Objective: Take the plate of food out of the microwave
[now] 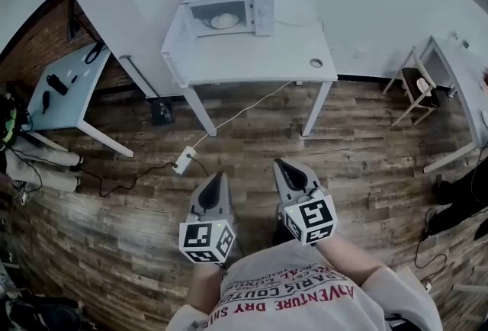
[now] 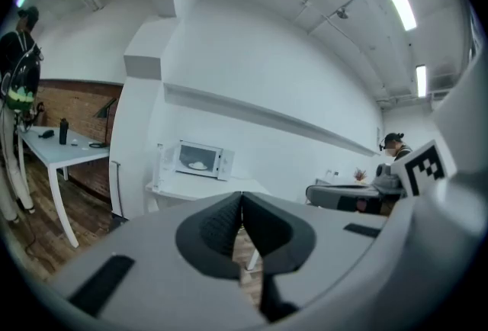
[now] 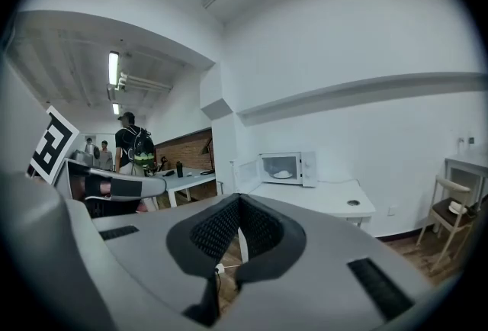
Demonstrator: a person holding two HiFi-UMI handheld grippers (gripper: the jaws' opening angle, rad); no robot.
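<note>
Both left gripper [image 1: 218, 177] and right gripper [image 1: 280, 165] hold jaws together, empty; plate of food [image 1: 224, 20] inside distant microwave [image 1: 263, 15] looks blurry.

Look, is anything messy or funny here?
Nothing is spilled or broken. The white microwave on the white table has its door swung wide open, with the plate of pale food inside. A white cable trails off the table across the wooden floor to a power strip, easy to trip over.

Left gripper [image 1: 218, 178] and right gripper [image 1: 280, 165]: matt grey plastic. Ahead, grainy wood floor [image 1: 366, 162], smooth white surface [image 1: 252, 56], perhaps glossy microwave [image 1: 231, 8].
</note>
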